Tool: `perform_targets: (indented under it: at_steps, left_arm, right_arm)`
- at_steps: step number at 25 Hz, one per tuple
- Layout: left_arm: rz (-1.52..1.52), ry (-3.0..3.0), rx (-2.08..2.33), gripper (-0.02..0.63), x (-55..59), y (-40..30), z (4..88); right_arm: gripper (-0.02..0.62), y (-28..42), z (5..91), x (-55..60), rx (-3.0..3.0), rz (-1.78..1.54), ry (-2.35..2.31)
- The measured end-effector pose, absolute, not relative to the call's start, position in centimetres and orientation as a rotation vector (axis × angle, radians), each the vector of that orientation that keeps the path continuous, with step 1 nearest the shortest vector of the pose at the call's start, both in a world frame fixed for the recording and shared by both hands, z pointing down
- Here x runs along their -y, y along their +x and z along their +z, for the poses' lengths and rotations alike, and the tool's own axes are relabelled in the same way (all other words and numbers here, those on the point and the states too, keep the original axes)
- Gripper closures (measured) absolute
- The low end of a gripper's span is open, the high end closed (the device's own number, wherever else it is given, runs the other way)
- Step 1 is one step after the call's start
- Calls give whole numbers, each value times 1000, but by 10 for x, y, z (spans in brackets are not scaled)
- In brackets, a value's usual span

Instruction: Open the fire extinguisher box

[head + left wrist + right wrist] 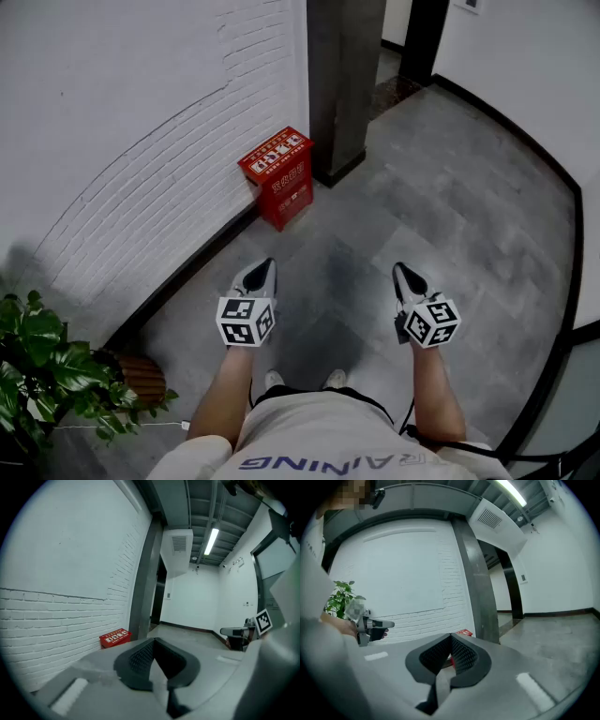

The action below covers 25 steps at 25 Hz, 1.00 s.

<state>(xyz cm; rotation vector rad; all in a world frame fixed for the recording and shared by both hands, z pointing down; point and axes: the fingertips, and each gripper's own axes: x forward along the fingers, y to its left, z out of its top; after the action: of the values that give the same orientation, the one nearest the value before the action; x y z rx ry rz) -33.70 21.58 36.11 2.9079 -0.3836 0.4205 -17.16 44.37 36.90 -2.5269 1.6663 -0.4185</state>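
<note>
1. The left gripper [262,272] is held nearest the person and well short of the fire extinguisher box [281,173]. Its jaws are closed tip to tip, and nothing is caught between them.
2. The right gripper [405,277] is carried level with it, further to the right of the box and just as far from it. Its jaws are likewise pressed together and nothing is gripped.
3. A potted plant [42,366] is found to the near left of the box, along the same wall and well apart from it.
4. Only grey floor [450,216] is seen between the grippers and the box.
5. The red box is set on the floor with its back against the white brick wall [141,141]. It appears shut.
6. A dark pillar [342,84] is placed just beyond the box, to its right.
7. The approach is judged to be the step in hand, as nothing has been touched yet. The box must next be closed in on and one gripper lowered to the front edge of its top panel. No latch or handle can be made out from here.
</note>
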Motion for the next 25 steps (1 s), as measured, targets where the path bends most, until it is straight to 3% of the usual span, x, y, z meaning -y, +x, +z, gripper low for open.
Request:
perform_targets:
  at_steps: [15, 25]
  left_arm:
    - [358, 2913, 430, 601, -198, -236, 359]
    - [374, 2844, 471, 601, -89, -105, 381]
  right_arm:
    - [591, -76, 386, -421, -1731, -426, -2503]
    - [591, 62, 393, -309, -1766, -484, -2521]
